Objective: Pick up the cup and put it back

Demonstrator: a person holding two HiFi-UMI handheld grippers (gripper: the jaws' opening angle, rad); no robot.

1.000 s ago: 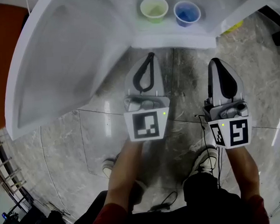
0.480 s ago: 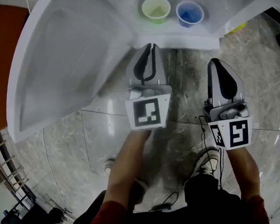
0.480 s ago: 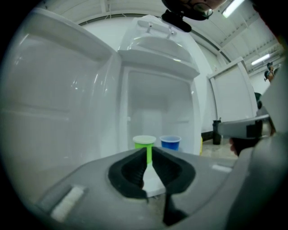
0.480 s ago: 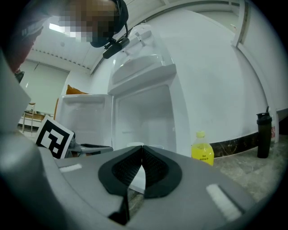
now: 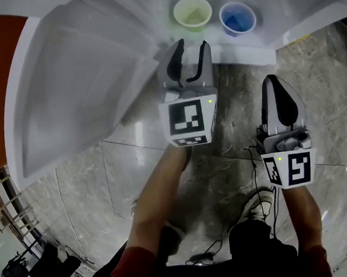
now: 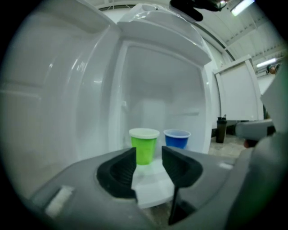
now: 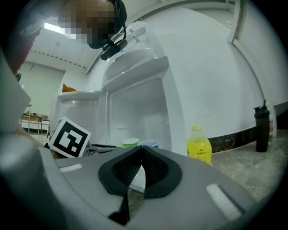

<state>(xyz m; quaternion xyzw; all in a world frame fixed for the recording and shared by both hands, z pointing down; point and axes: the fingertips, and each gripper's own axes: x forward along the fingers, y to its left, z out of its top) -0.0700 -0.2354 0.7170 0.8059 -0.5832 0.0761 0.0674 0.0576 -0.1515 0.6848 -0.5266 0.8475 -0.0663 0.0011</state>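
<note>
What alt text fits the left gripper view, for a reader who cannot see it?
The left gripper, its dark jaws opening with nothing between them, points at a green plastic cup standing upright inside an open white fridge. A blue plastic cup stands beside it on the right. Neither cup is touched.

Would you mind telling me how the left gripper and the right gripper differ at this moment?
The left gripper has its jaws apart and opening; the right gripper has them together. The left reaches toward the green cup; the right hangs back over the floor. Both are empty.
</note>
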